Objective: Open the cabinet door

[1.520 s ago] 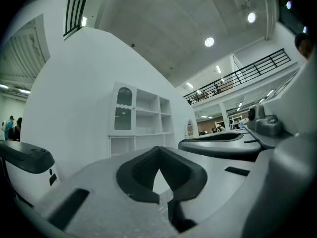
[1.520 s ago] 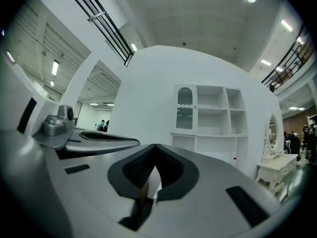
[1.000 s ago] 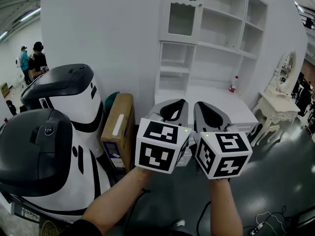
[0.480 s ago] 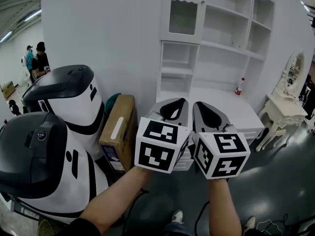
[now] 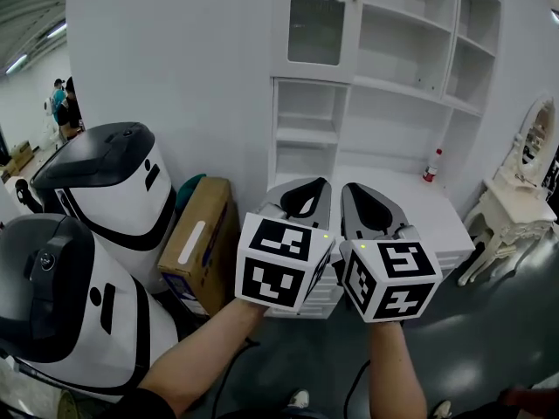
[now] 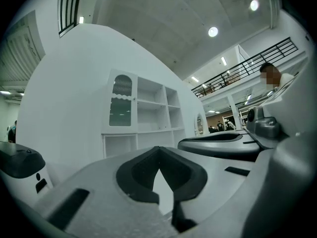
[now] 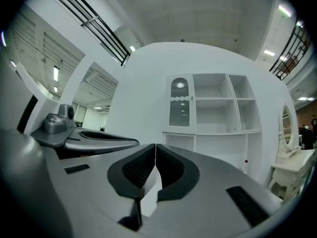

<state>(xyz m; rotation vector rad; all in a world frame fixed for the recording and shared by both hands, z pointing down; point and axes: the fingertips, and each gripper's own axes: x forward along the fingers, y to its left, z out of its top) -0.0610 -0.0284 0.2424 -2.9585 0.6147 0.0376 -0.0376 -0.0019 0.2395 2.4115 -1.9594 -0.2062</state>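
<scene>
Box (image 5: 194, 243) is standing just left of the cabinet (image 5: 402, 90) base. Left gripper (image 5: 303, 197) and right gripper (image 5: 365, 201) are hanging side by side, well short of the cabinet, both pairs of fingers pressed together on nothing. Door (image 5: 319, 23), glazed, is sitting shut at the cabinet's upper left, high above both. Risk: fingers arriving shut would be glancing off the door, not catching it. Bottle (image 5: 430, 166), on the cabinet's desk to the right, is risking a knock.

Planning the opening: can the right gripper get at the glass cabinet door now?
Probably not yet: the right gripper, fingers shut, is short of the glass cabinet door, high on the shelf unit. Nothing blocks the way.
</scene>
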